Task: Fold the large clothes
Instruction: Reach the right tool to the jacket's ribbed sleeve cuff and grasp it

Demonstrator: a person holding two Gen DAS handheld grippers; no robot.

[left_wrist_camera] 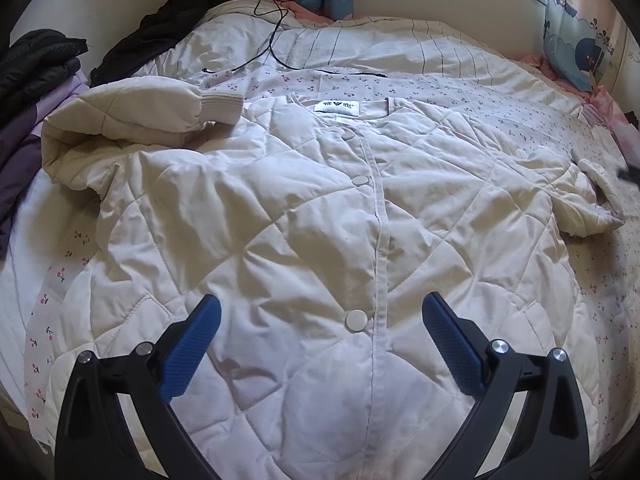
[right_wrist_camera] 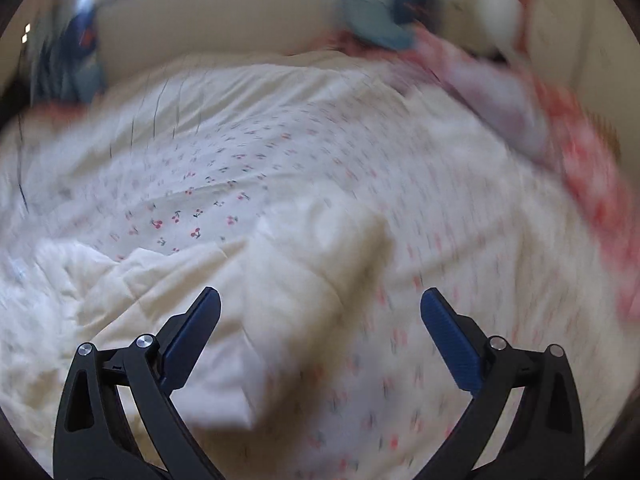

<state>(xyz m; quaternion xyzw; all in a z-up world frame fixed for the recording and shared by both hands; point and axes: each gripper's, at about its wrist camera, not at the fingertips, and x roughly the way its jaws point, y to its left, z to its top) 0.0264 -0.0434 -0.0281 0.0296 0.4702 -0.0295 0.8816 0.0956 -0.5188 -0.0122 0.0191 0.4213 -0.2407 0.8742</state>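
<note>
A cream quilted jacket (left_wrist_camera: 312, 216) lies front up on the bed, buttoned, collar label toward the far side. Its left sleeve (left_wrist_camera: 144, 112) is folded inward across the shoulder, ribbed cuff near the collar. The right sleeve (left_wrist_camera: 596, 196) lies crumpled at the jacket's right edge. My left gripper (left_wrist_camera: 322, 320) hovers open above the lower placket, nothing between its blue pads. The right wrist view is motion-blurred: my right gripper (right_wrist_camera: 320, 312) is open above the jacket's right sleeve (right_wrist_camera: 320, 264), which lies on the cherry-print sheet.
The cherry-print bed sheet (left_wrist_camera: 500, 92) surrounds the jacket. A black cable (left_wrist_camera: 280, 56) trails across the far bedding. Dark clothes (left_wrist_camera: 36, 64) pile at the left; a patterned pillow (left_wrist_camera: 576, 44) and pink fabric (right_wrist_camera: 576, 152) lie at the right.
</note>
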